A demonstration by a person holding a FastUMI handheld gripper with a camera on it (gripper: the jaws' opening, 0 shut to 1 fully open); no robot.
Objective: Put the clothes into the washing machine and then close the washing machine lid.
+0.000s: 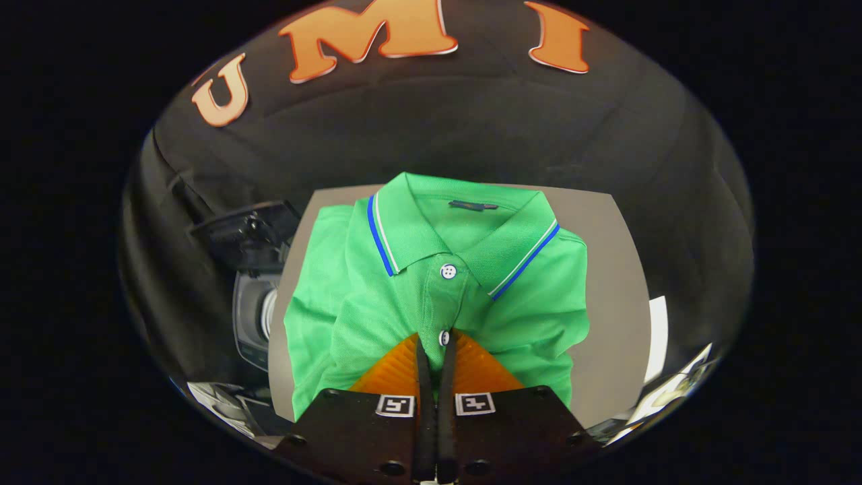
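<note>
On the grey table (609,283), the claw (436,343) pinches the green polo shirt's (438,296) placket, hiding its lower front.

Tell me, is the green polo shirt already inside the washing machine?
No, the green polo shirt hangs over a grey surface, with the gripper pinched shut on its button placket.
</note>
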